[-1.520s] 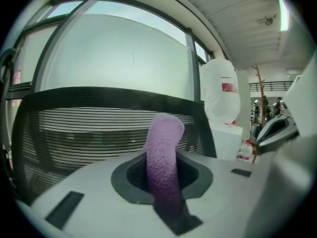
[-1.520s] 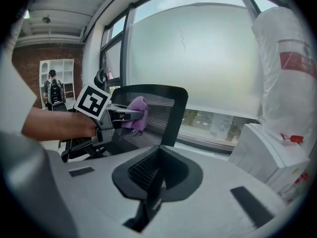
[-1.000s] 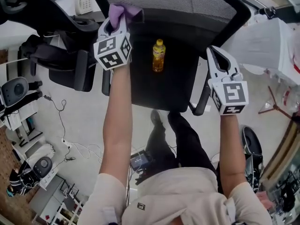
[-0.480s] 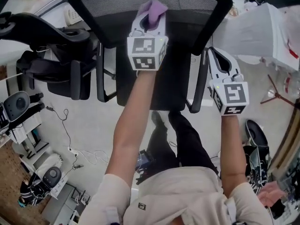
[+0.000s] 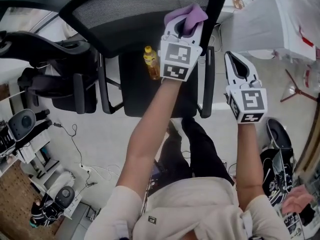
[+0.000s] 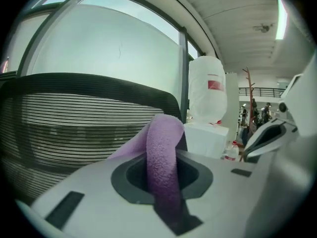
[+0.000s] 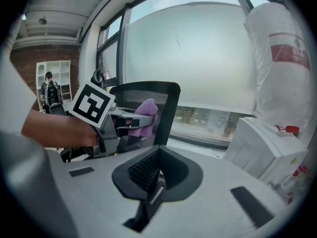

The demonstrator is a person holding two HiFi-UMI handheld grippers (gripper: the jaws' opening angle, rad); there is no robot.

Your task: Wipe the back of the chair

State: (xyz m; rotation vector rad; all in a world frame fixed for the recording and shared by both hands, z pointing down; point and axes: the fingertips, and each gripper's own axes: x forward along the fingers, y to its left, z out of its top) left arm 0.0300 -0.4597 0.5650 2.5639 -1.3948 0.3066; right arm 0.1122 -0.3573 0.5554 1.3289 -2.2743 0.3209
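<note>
A black office chair has a mesh back (image 5: 135, 11) that runs across the top of the head view. My left gripper (image 5: 186, 21) is shut on a purple cloth (image 5: 189, 14) and holds it against the right end of the back's upper rim. In the left gripper view the cloth (image 6: 161, 157) stands folded between the jaws, with the mesh back (image 6: 74, 118) just behind it on the left. My right gripper (image 5: 233, 59) hangs shut and empty to the right of the chair's right armrest (image 5: 207, 84). The right gripper view shows the chair back (image 7: 157, 100) and the cloth (image 7: 143, 114).
A yellow bottle (image 5: 151, 62) lies on the chair's seat (image 5: 145, 94). A second black chair (image 5: 55, 79) stands to the left. A white wrapped object (image 5: 272, 26) stands to the right of the chair. Cables (image 5: 75, 149) and gear lie on the floor at lower left.
My left gripper has slid the purple cloth rightward along the top of the chair back, from its left end to its right end. The right gripper has barely moved.
</note>
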